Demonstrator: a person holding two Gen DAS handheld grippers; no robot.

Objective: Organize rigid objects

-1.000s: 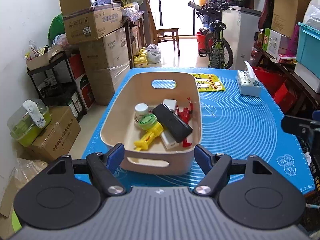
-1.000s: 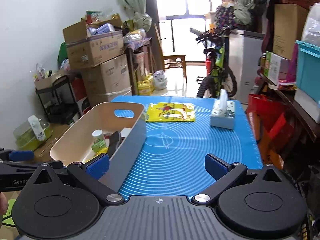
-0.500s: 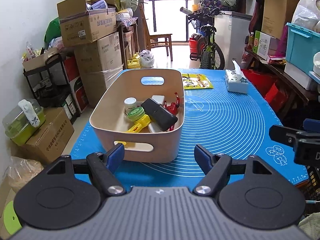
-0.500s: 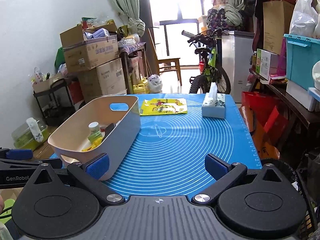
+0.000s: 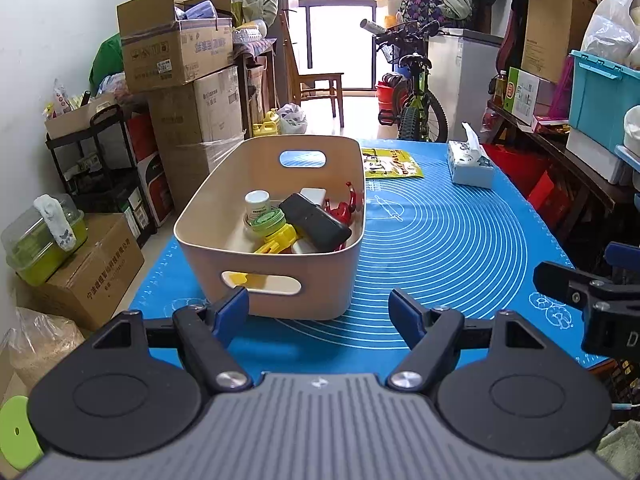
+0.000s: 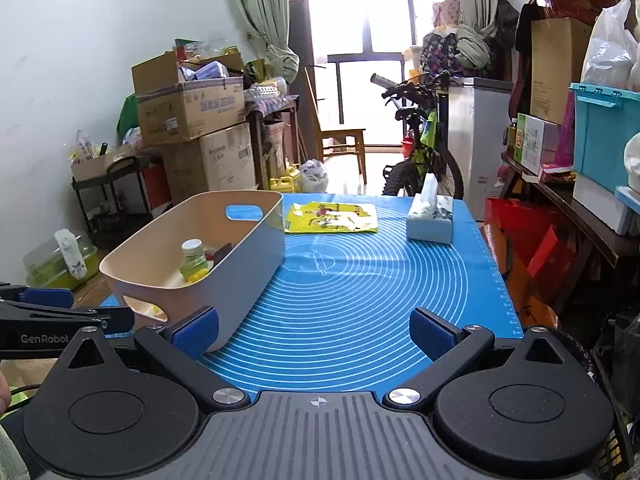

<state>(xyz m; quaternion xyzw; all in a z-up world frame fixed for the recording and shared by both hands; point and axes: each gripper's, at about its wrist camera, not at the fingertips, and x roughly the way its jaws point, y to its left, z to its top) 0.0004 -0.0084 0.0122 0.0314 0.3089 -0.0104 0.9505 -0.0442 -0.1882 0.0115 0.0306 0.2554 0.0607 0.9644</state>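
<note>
Left wrist | left claw open | bin near mat edge

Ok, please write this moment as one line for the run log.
left claw: open, empty | right claw: open, empty | bin: on blue mat, holds the rigid objects | phase: both claws short of bin

A beige plastic bin with cut-out handles sits upright on the blue mat, holding a jumble: a white bottle, a green-lidded jar, a yellow toy, a black case lying across the pile, and a red toy.
</note>
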